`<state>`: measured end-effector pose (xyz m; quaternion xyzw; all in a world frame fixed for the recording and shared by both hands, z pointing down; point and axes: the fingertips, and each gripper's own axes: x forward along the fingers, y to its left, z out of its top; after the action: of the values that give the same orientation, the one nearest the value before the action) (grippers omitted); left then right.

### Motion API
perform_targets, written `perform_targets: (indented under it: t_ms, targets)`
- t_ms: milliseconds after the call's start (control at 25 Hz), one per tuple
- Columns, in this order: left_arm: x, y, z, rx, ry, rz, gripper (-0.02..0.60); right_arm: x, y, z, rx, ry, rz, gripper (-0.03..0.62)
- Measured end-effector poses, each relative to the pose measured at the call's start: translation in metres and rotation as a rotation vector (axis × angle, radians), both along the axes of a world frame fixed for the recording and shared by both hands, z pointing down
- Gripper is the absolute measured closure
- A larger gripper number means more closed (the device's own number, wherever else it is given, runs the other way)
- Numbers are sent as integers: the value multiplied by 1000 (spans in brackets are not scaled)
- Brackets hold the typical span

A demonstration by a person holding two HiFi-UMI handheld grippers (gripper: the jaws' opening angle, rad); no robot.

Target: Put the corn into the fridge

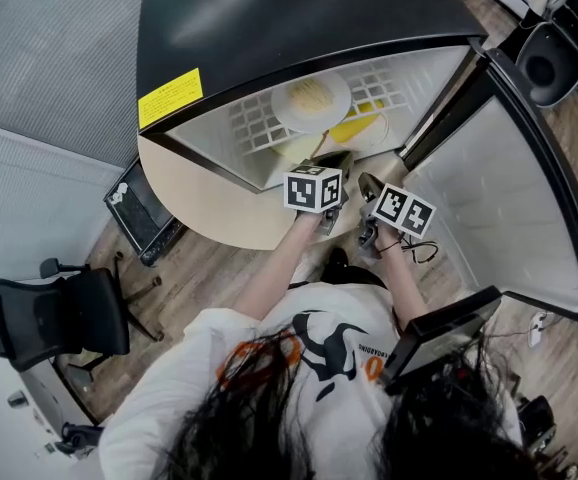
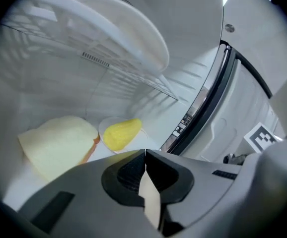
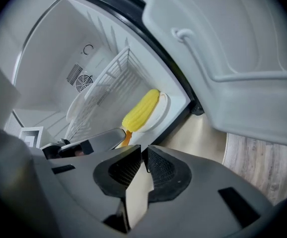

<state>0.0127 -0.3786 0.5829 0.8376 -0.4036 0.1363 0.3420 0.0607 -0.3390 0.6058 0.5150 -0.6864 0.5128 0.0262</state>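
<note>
Corn (image 2: 121, 134) lies on a small plate (image 3: 162, 108) at the bottom of the fridge (image 1: 299, 18), beside bread (image 2: 59, 143); placement looks done. Left gripper (image 2: 146, 153) and right gripper (image 3: 143, 153) are both clenched on nothing and hover at the opening, probably because nothing is left to carry.

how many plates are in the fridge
2: a plate on the wire shelf, and a second plate under the corn on the fridge floor. More may be hidden.

place: office-like room | cues: swivel chair (image 1: 64, 318), wood floor (image 1: 201, 276), mini fridge (image 1: 289, 18)
</note>
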Motion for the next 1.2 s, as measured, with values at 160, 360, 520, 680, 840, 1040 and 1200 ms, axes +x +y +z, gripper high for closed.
perform_targets:
  t_ms: [160, 360, 520, 680, 840, 1040, 1200]
  targets:
    - [-6, 18, -9, 1, 37, 24, 571, -13, 10, -14, 46, 13, -47, 542]
    - [-21, 41, -27, 64, 53, 31, 572, -30, 30, -32, 97, 32, -92, 545]
    - [-29, 69, -42, 91, 70, 53, 572, -44, 51, -46, 143, 64, -127, 548]
    - [-40, 103, -53, 131, 48, 83, 571, -61, 76, -52, 172, 65, -164, 551]
    - [-57, 133, -66, 180, 34, 81, 571, -78, 101, -59, 192, 64, -194, 554]
    - [-81, 170, -82, 216, 60, 37, 572, -86, 142, -73, 203, 87, -198, 559]
    - [-93, 201, -83, 216, 90, 16, 572, -96, 178, -70, 193, 76, -213, 560]
